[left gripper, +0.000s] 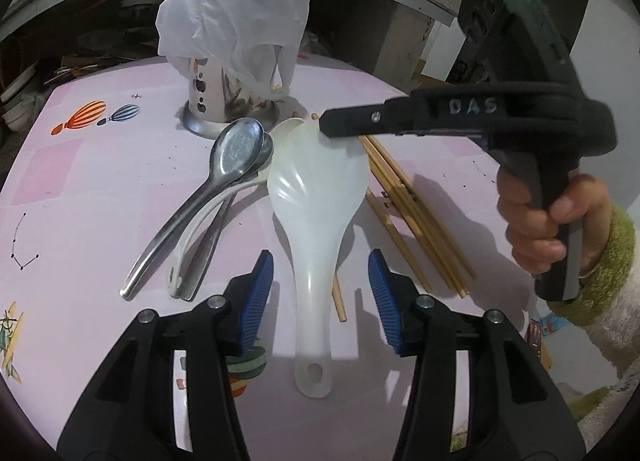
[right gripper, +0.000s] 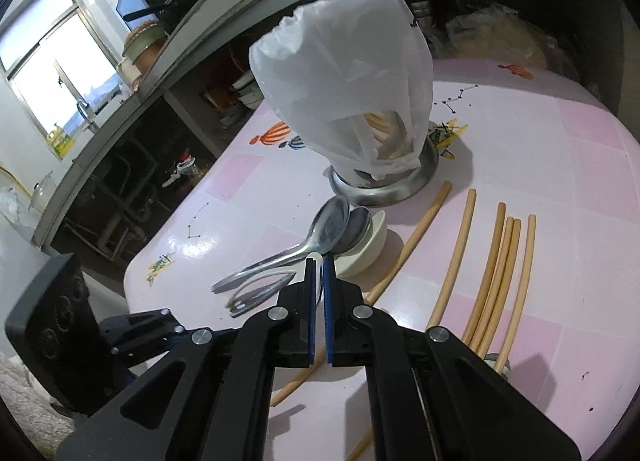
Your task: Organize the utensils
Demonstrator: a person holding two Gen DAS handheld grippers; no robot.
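I am holding my left claw [left gripper: 320,297] partly open astride the handle of the white rice paddle [left gripper: 316,221], pads not touching it, while my right claw [right gripper: 319,309] is pinched shut on the paddle's far rim. The paddle is lying mid-surface [left gripper: 100,165]; the spoons [left gripper: 224,181] are piled just beside it and the chopsticks [right gripper: 492,281] are scattered toward the right edge. The bag-covered holder [right gripper: 380,185] near the far edge is already holding some utensils, so I judge the sorting barely begun.
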